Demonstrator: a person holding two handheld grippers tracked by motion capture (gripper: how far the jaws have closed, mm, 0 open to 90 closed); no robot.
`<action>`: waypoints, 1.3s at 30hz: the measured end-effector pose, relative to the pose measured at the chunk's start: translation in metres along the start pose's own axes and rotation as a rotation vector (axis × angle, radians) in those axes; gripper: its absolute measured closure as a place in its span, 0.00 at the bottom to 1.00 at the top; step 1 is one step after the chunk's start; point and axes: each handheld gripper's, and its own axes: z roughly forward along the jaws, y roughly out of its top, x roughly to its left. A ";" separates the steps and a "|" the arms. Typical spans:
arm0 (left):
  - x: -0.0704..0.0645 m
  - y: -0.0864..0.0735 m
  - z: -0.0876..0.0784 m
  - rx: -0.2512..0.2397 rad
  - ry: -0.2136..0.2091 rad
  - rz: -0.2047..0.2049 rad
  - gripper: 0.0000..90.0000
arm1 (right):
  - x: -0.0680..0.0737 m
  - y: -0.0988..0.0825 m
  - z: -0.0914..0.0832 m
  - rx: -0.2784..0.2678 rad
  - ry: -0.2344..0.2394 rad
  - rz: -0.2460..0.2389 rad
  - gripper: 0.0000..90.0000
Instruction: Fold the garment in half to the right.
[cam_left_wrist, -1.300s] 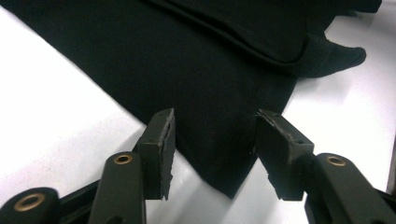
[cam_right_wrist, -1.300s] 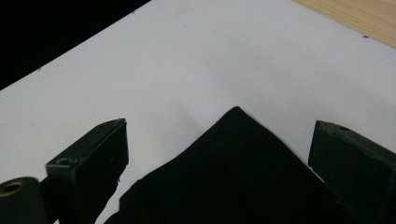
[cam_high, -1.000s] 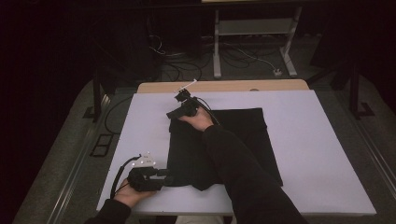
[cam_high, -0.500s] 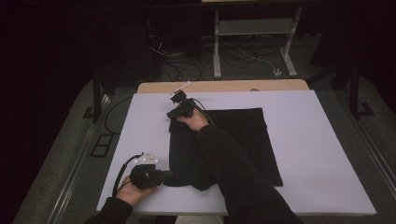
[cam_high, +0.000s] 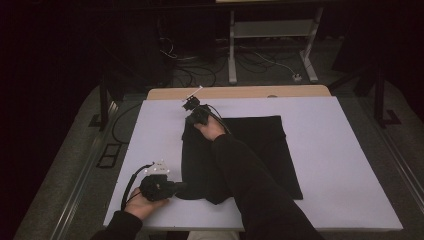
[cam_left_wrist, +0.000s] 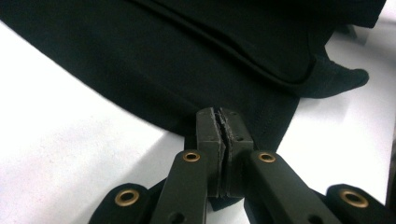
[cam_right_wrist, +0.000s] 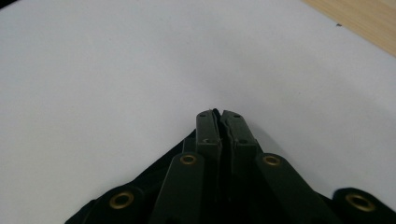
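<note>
Black cloth (cam_high: 250, 150) is pinched at two corners by the left hand-held gripper (cam_left_wrist: 223, 122) and right hand-held gripper (cam_right_wrist: 218, 116); such thin bites could slip when lifted off the desk (cam_high: 345, 150).

The high view looked forward and down from above the person's side of the white-covered table (cam_high: 340, 165), taking in the whole top from well back, with the floor and cables beyond its far edge. The left gripper view sat very close over the near left corner, facing along its black jaws onto the flat black cloth (cam_left_wrist: 187, 56). The right gripper view sat as close near the far edge, facing the table's wooden far rim (cam_right_wrist: 364, 23); both shared that cloth (cam_right_wrist: 154, 182) with the high view (cam_high: 270, 150).
</note>
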 end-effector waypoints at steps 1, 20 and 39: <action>0.000 0.000 -0.001 -0.003 -0.002 -0.001 0.97 | 0.000 0.001 -0.002 -0.004 0.005 0.004 0.94; -0.001 0.012 -0.017 -0.123 -0.055 -0.060 0.97 | -0.013 0.005 -0.055 -0.090 0.091 0.029 0.95; -0.016 0.045 -0.014 -0.166 -0.116 -0.018 0.97 | -0.034 0.004 -0.098 -0.145 0.088 0.033 0.95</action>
